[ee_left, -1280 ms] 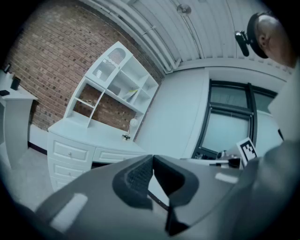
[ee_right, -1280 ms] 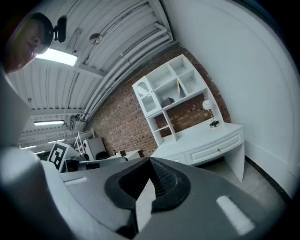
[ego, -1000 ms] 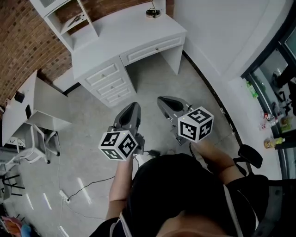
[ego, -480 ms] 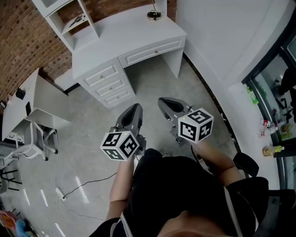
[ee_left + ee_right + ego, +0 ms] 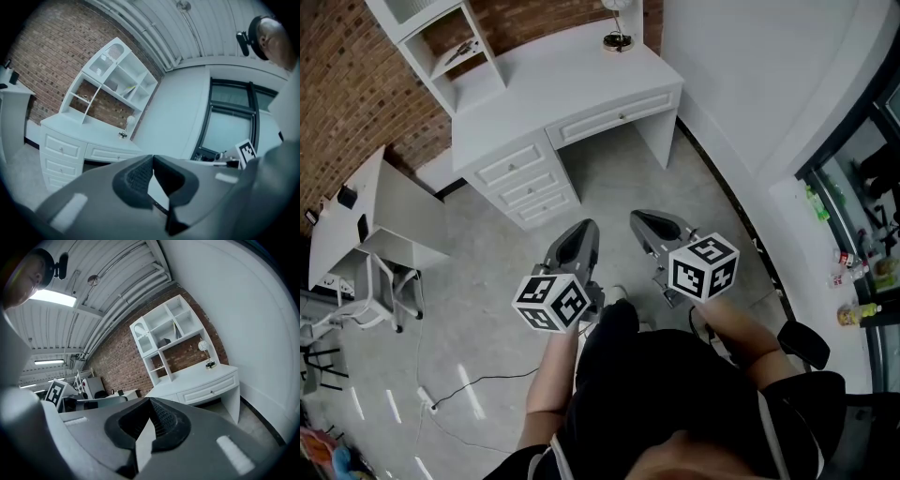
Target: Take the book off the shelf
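White shelf [image 5: 151, 363] — book [image 5: 175, 328] leans, near-upright.

Counted: left gripper [image 5: 579, 234] and right gripper [image 5: 654, 225] made 2 | marker cubes [image 5: 551, 302] 2, one per gripper | desk [image 5: 553, 84] 1, ahead of both | drawers [image 5: 525, 187] 4 | shelf unit [image 5: 483, 47] 1, ahead-left | book [image 5: 175, 329] 1 seen | lamp [image 5: 617, 37] 1 | chair [image 5: 380, 295] 1, left of the left gripper

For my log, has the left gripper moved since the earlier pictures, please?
No, not noticeably: the left gripper keeps about the same gap to the white desk.
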A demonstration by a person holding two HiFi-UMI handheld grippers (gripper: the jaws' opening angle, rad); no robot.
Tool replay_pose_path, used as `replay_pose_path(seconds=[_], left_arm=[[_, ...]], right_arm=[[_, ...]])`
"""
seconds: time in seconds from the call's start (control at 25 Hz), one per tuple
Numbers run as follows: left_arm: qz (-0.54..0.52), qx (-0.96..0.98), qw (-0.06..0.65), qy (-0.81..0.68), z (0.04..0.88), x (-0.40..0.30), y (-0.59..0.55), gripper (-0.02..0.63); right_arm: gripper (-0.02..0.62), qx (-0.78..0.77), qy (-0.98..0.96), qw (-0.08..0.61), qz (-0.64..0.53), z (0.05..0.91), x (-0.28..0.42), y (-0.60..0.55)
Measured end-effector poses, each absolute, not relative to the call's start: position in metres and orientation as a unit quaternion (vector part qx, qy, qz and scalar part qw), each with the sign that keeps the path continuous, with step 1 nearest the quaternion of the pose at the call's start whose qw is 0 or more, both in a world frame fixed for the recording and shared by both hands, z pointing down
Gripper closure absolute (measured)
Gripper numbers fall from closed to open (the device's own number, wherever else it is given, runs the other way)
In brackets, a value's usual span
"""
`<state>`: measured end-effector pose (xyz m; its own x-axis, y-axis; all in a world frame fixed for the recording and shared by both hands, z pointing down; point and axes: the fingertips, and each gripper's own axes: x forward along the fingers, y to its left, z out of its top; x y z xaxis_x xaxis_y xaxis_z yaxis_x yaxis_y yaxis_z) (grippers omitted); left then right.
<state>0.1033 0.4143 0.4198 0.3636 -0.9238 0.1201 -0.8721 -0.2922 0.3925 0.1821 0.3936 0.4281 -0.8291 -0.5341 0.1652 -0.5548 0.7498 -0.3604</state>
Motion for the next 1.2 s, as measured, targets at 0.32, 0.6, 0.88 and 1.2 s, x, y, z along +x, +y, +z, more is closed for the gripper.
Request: replay_pose_path(seconds=[0.32, 0.6, 0.88, 1.2], left_arm=[[-0.073, 0.801, 0.195, -0.561, 0.418, 0.075, 0.375, 0.602], [-0.065, 0.808, 0.185, -0.556, 0.407, 0.043, 0.328, 0.601], [-0.061, 0.806, 0.182, -0.559, 0.405, -0.017, 0.288, 0.602], [-0.054, 0.81, 0.188, -0.552, 0.416, -0.065, 0.252, 0.601]], right_arm=[[0.597, 0.296, -0.936, 0.026, 0.187, 0.427, 0.16, 0.363], [0.597, 0.308, -0.932, 0.018, 0.19, 0.415, 0.127, 0.312], [0.597, 0.313, -0.931, 0.019, 0.185, 0.409, 0.073, 0.267], [0.597, 0.32, -0.929, 0.031, 0.182, 0.412, 0.023, 0.23]])
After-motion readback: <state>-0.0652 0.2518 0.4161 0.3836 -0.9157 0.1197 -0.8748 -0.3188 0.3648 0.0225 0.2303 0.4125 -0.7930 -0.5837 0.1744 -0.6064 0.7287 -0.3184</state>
